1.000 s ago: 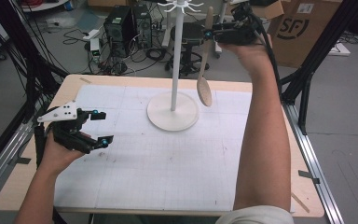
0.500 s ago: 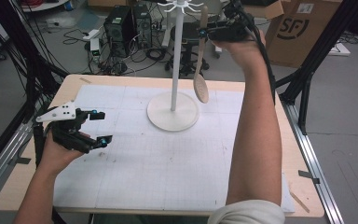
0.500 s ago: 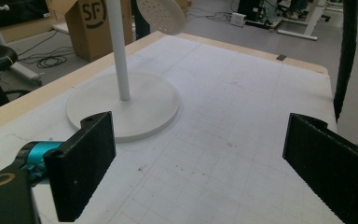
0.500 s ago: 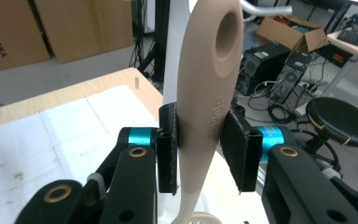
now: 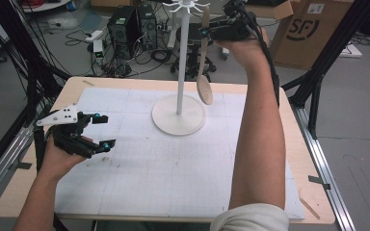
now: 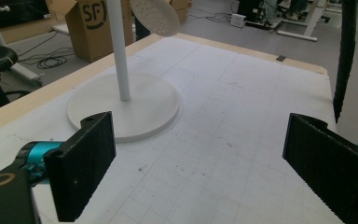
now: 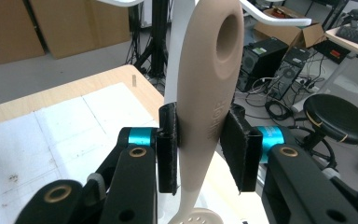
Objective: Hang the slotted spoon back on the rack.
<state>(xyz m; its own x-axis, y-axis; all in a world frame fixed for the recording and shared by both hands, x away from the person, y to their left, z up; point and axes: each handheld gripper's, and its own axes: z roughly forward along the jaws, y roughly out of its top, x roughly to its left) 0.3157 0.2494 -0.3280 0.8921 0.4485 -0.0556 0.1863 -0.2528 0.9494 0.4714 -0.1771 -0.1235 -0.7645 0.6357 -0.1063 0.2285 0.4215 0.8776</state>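
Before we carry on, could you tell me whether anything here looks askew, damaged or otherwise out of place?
Nothing stands out. The slotted spoon hangs straight down in the right gripper beside the white stand, which stands upright on the table.

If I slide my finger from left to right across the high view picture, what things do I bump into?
Left claw → white stand → tan slotted spoon hanging from the right claw → raised right forearm → cardboard box.
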